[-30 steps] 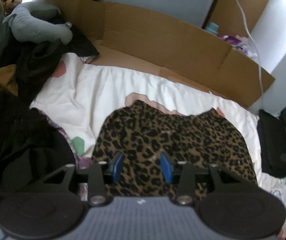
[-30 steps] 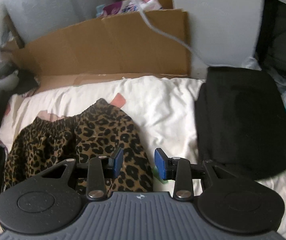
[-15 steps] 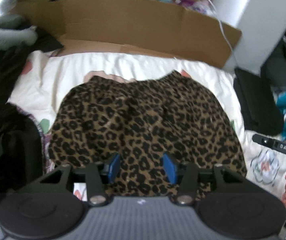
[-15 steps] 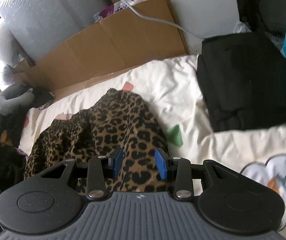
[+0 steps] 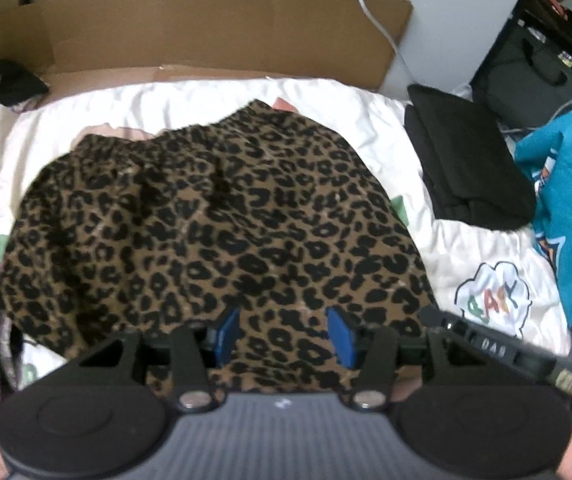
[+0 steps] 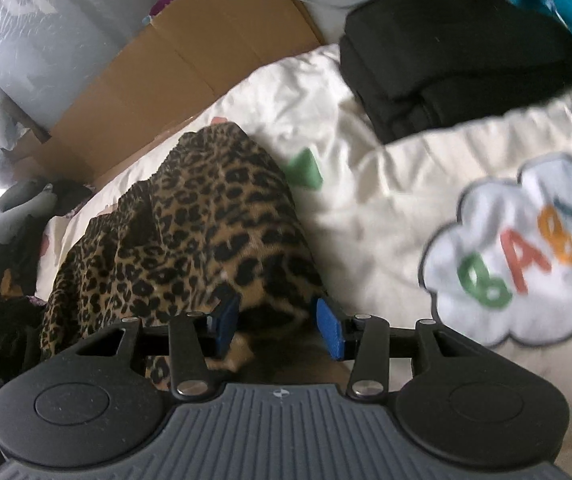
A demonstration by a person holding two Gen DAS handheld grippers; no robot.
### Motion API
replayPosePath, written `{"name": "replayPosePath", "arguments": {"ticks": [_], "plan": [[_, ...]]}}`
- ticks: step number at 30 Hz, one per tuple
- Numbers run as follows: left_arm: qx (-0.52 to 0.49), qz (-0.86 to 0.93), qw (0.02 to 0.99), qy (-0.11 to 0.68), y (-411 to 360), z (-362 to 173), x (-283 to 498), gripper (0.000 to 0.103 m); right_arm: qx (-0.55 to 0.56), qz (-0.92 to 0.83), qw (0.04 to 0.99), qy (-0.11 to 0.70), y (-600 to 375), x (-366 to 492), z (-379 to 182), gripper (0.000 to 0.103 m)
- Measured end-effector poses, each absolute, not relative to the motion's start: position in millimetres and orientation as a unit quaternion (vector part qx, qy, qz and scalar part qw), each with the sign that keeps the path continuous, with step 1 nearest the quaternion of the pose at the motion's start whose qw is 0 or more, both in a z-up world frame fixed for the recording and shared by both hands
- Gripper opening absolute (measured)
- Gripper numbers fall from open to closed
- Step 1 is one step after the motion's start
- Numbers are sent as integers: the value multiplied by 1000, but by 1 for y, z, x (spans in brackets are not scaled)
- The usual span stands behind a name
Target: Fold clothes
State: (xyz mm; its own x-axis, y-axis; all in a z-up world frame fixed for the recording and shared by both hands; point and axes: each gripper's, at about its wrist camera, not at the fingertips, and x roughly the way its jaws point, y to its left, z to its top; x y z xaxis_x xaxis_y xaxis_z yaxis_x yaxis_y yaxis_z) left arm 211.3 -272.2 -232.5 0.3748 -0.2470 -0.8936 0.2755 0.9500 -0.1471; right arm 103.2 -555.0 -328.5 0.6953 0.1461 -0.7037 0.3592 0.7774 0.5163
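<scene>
1. The left gripper [image 5: 283,334] has its blue pads apart, and its jaws have just been opening. The near hem of the leopard-print skirt [image 5: 213,220] lies below and between them, but the pads do not press on it.
2. The right gripper [image 6: 277,330] is also released, its jaws having just been opening. The skirt's near right corner [image 6: 189,240] sits under the gap between the pads, ungripped.
3. The skirt lies flat on the white quilt [image 5: 189,100]. Its gathered waistband points away towards the cardboard [image 5: 205,28]. Its wide hem is nearest the grippers. Its long axis runs from waistband to hem.
4. To the right of the skirt lies a folded black garment [image 5: 466,164], well apart from it. A teal garment [image 5: 566,200] is further right. A cloud print reading "BABY" [image 6: 526,252] is on the quilt beside the right gripper.
5. Against a second ago, both views sit lower and closer to the hem. The skirt fills more of the left view, and the right gripper's body [image 5: 498,350] now shows there.
</scene>
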Motion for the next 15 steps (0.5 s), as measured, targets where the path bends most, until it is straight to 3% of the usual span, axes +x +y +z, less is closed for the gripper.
{"name": "replayPosePath", "arguments": {"ticks": [12,15], "plan": [[27,-206,810,548,-345,-265,209,54,381,-75,855,343,-571,48,-347,51],[31,-211,809,548,-367,-272,210,62,384,-78,856,337,-572,39,-348,51]]}}
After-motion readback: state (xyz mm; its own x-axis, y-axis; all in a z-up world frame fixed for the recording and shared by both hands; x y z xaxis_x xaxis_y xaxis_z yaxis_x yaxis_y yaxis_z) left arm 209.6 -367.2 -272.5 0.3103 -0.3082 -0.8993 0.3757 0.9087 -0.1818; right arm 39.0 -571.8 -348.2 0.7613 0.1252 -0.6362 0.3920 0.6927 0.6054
